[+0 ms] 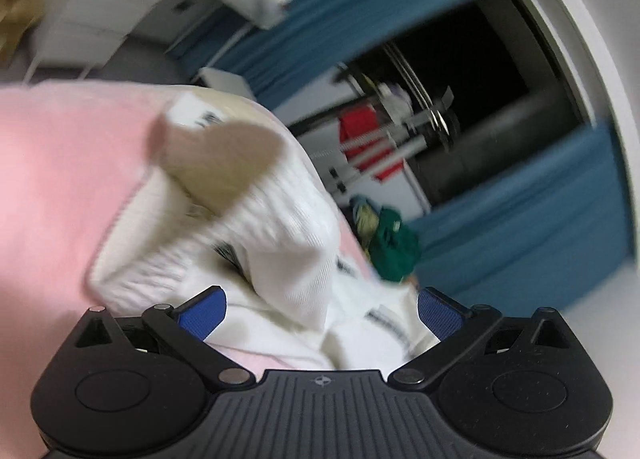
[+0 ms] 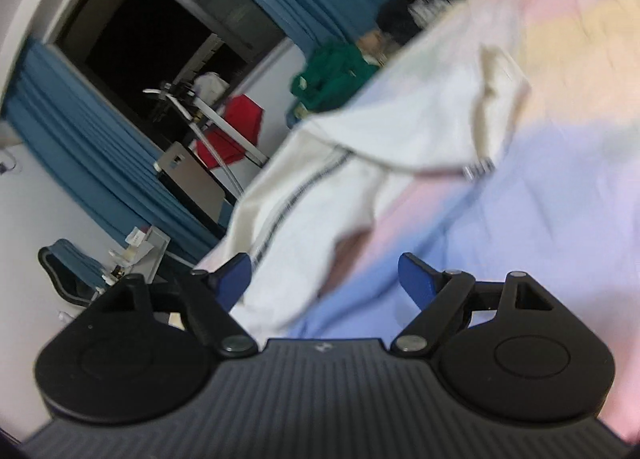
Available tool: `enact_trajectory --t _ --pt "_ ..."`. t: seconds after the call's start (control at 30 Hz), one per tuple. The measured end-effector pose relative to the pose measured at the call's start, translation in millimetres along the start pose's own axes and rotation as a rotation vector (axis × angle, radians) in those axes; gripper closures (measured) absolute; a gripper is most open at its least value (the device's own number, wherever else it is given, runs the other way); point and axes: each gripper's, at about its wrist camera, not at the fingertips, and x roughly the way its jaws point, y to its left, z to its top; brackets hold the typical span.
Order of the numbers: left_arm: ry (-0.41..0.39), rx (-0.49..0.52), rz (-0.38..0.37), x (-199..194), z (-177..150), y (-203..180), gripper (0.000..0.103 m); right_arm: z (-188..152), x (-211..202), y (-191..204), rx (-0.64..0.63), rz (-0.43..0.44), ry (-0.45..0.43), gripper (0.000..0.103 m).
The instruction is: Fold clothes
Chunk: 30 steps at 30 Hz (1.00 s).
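A white garment point(image 1: 276, 243) with a ribbed cuff, a beige patch and dark striped trim lies crumpled on a pink bed cover point(image 1: 60, 187). My left gripper point(image 1: 322, 307) is open, its blue pads on either side of the cloth without pinching it. In the right wrist view the same white garment point(image 2: 360, 163) lies spread on a pastel pink, lilac and yellow cover point(image 2: 560, 187). My right gripper point(image 2: 324, 279) is open, with the garment's lower edge between its blue pads. Both views are motion-blurred.
A green garment pile point(image 1: 394, 247) lies at the far edge of the bed, also in the right wrist view point(image 2: 332, 75). Beyond are blue curtains point(image 1: 520, 235), a dark window point(image 2: 152, 35), a drying rack with red cloth point(image 2: 232, 127) and a chair point(image 2: 68, 275).
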Motion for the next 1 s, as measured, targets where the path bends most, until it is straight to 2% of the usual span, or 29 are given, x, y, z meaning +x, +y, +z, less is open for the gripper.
enact_trajectory --t 0.1,0.23,0.4,0.53,0.67,0.83,0.97,1.0 --pt "-0.001 -0.096 -0.029 -12 16 12 0.0 -5 9 -14 0.07 -0.034 0.077 0.02" --pt "0.024 -0.182 -0.054 -5 23 24 0.0 -8 19 -27 0.169 -0.051 0.114 0.019" --pt "0.002 -0.243 0.006 19 33 39 0.005 -16 29 -29 0.174 -0.057 0.164 0.019" --pt "-0.003 -0.247 0.011 18 29 38 0.008 -19 32 -31 0.173 -0.047 0.198 0.02" --pt "0.015 0.003 0.103 -1 29 9 0.008 -19 32 -27 0.142 -0.042 0.199 0.019" --pt "0.015 0.573 0.246 -11 32 -40 0.007 -21 33 -16 0.063 -0.032 0.194 0.019" --pt "0.088 0.833 0.276 6 15 -45 0.007 -26 43 -14 0.054 -0.029 0.241 0.02" --pt "0.108 0.893 0.281 10 11 -46 0.011 -27 45 -13 0.056 -0.029 0.254 0.02"
